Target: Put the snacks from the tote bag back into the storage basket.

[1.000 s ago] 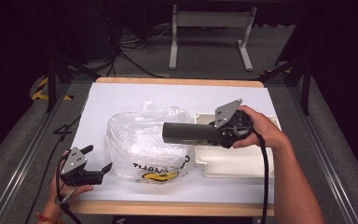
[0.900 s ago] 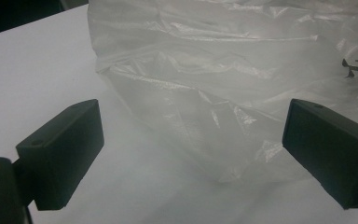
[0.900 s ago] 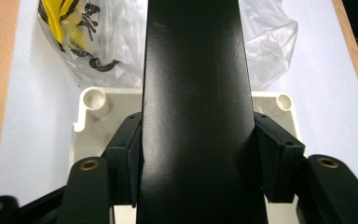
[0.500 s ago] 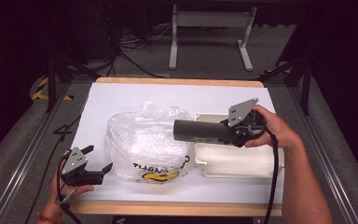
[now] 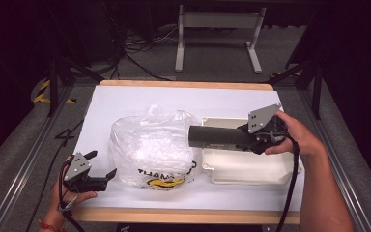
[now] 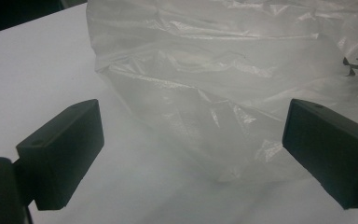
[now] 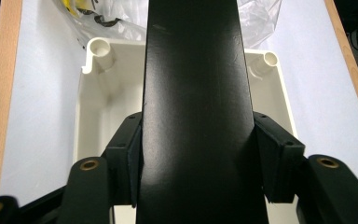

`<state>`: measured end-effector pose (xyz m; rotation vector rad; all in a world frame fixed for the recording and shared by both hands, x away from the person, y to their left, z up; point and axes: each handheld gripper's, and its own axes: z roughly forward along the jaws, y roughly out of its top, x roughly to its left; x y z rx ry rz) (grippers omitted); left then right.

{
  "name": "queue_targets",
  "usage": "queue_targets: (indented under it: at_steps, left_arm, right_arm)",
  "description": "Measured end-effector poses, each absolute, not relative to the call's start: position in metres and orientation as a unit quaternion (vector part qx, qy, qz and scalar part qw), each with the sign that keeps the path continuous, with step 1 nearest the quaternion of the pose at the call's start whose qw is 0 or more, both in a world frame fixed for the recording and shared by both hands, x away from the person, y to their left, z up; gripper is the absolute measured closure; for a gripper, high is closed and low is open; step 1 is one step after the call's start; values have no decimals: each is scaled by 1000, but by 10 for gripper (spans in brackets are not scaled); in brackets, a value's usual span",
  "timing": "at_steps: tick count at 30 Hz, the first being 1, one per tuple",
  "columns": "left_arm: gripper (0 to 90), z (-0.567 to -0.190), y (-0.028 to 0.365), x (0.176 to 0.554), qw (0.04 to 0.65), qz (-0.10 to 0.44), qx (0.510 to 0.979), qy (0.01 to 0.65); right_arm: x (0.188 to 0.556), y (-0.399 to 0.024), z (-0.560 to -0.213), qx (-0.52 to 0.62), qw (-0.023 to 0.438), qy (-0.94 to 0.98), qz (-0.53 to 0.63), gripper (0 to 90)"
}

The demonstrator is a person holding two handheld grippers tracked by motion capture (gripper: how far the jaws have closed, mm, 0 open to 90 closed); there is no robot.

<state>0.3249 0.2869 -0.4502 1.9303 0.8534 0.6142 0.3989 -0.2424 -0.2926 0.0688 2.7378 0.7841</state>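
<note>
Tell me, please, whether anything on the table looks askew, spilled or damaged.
Nothing stands out. The plastic bag is crumpled but looks intact, the white box sits flat and open, and the right gripper holds a black tube level over it. Nothing has spilled.

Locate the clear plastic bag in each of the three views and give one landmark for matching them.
High view: the plastic bag sits left of centre on the white table cover, between the left gripper and the cream box.
Left gripper view: the bag rises just beyond the open jaws.
Right gripper view: the bag lies at the top, past the box.
Shared landmark: the bag's black and yellow print.
</note>
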Motion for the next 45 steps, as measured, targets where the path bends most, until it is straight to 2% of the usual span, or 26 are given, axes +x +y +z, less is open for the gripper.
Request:
queue_targets:
  at_steps: [23,45]
  left_arm:
    - [61,-450,287,326,456,247,783,344]
    - [61,-450,288,326,455,248,783,345]
  right_arm:
    - [394,-279,-298,48,139,951,273,426]
    - [397,-307,-318,81,122,953,266,426]
